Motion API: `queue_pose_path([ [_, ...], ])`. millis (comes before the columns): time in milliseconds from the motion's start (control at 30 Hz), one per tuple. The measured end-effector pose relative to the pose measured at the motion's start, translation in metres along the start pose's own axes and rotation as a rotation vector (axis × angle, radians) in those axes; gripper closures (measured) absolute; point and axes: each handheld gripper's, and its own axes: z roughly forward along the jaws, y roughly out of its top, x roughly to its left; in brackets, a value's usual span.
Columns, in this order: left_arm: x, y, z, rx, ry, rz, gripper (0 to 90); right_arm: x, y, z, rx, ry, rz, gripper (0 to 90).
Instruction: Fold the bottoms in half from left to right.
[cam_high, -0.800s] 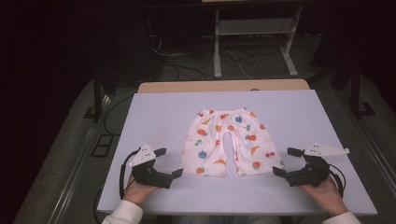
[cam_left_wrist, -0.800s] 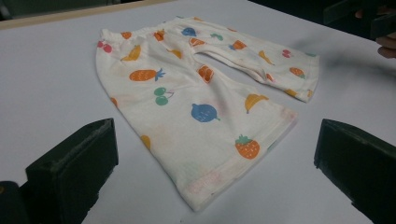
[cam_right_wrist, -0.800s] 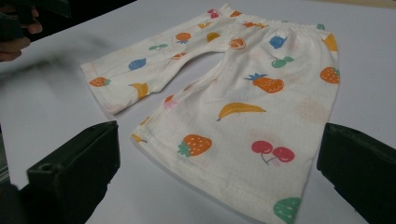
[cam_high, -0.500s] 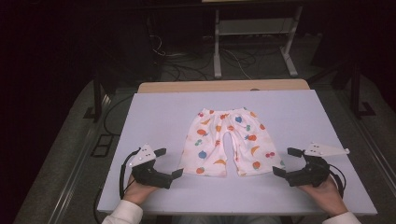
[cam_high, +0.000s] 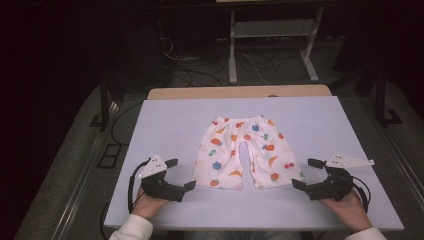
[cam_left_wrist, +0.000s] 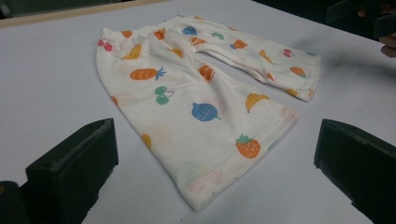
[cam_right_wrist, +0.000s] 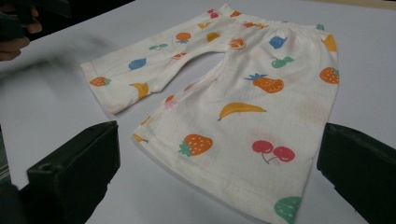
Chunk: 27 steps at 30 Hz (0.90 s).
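A small pair of white trousers (cam_high: 245, 152) printed with coloured fruit lies flat in the middle of the table, waistband far, leg hems near. My left gripper (cam_high: 181, 175) rests on the table just left of the left leg's hem, open and holding nothing. In the left gripper view that leg (cam_left_wrist: 205, 121) stretches away between the wide-apart jaws. My right gripper (cam_high: 306, 174) sits just right of the right leg's hem, also open and bare. The right gripper view has the right leg (cam_right_wrist: 243, 121) lying between its spread jaws.
The pale lilac table top (cam_high: 165, 125) lies on a wooden board (cam_high: 240, 92) showing at its far edge. Beyond it the floor carries cables (cam_high: 200, 70) and a metal stand (cam_high: 272, 30). A hand (cam_right_wrist: 14, 35) with the other gripper shows at the top left of the right gripper view.
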Motion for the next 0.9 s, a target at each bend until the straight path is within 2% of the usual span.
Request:
queue_pose_path([
  [200,0.0,0.0,0.0,0.003,-0.002,-0.002,0.0,0.001,0.002,0.001,0.009,0.007,0.001,0.0],
  [400,0.0,0.0,0.001,0.003,-0.001,-0.004,0.0,0.0,0.005,0.002,0.022,0.031,0.036,0.0],
  [700,0.0,-0.001,0.002,0.014,-0.001,-0.004,0.0,0.004,0.018,0.007,0.042,0.032,0.009,0.0],
  [900,0.0,-0.001,0.002,0.016,-0.002,-0.003,0.0,0.001,0.027,0.01,0.046,0.036,0.011,0.0],
])
